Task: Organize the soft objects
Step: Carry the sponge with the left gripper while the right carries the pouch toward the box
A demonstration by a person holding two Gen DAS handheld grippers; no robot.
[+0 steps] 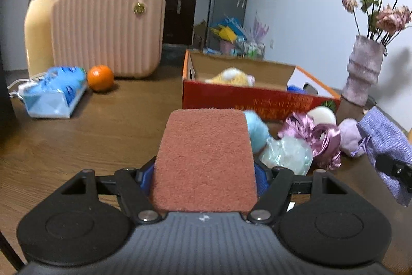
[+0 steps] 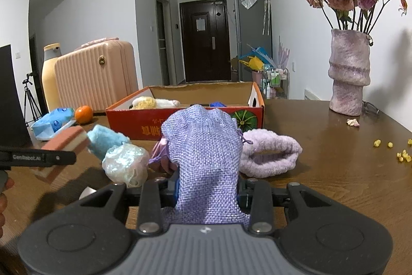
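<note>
Progress is judged as partial. One red cardboard box (image 2: 185, 129) is seen on the wooden table (image 2: 322, 184), and three soft things at most can be counted inside it: one yellow plush (image 2: 144, 102), one white plush (image 2: 168, 102) beside it, and one blue item (image 2: 217, 104) of which only the top shows; more may be hidden by the box wall.

Two things are held above the table, on the near side of the box. One lilac mesh pouch (image 2: 206, 159) is clamped in the right gripper (image 2: 207, 193), whose jaws are drawn nearly together on its lower part. One pink-topped sponge (image 1: 206, 161) is pinched across its width by the left gripper (image 1: 206, 179), with the pads against its sides.

Still lying on the table, just in front of the box, are counted: one lilac fluffy headband (image 2: 270, 156), one iridescent bath puff (image 2: 126, 164), one blue fluffy item (image 2: 105, 139), and one pink satin bundle (image 2: 162, 156) partly hidden behind the pouch. One pale round item (image 1: 322, 116) is seen only in the left view; what it is cannot be told.

Six or seven things are therefore judged left to be boxed, the two held ones included.
</note>
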